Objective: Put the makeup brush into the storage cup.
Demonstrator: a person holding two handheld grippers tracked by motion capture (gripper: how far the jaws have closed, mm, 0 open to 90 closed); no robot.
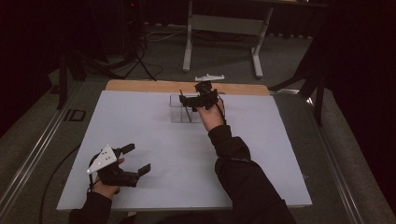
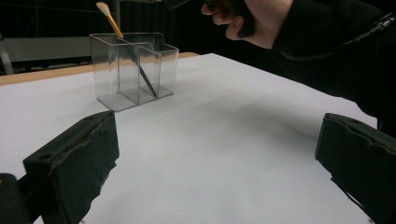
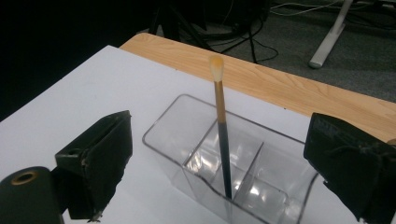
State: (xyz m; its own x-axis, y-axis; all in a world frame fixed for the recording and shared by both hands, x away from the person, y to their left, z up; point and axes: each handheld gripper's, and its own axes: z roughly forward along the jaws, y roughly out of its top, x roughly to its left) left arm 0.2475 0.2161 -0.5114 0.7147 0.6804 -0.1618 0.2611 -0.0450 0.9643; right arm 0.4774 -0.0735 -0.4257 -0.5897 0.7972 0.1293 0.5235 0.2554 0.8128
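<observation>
A clear plastic organiser (image 1: 177,115) with several compartments stands at the far middle of the white board. A brush (image 3: 222,135) with a black handle, gold ferrule and pale tip stands in it, leaning slightly. My right gripper (image 3: 229,158) hovers just above the organiser with its jaws wide apart on either side of the brush, touching nothing. In the high view the right gripper (image 1: 187,101) sits over the organiser's right end. My left gripper (image 1: 138,158) rests open near the front left of the board, empty, and points toward the organiser (image 2: 159,70) and brush (image 2: 140,70).
The white board (image 1: 140,121) lies on a wooden table whose bare strip (image 1: 140,86) shows along the far edge. Behind it stand a desk's white legs (image 1: 189,42) and floor cables. The right forearm's dark sleeve (image 1: 243,172) crosses the board's right half.
</observation>
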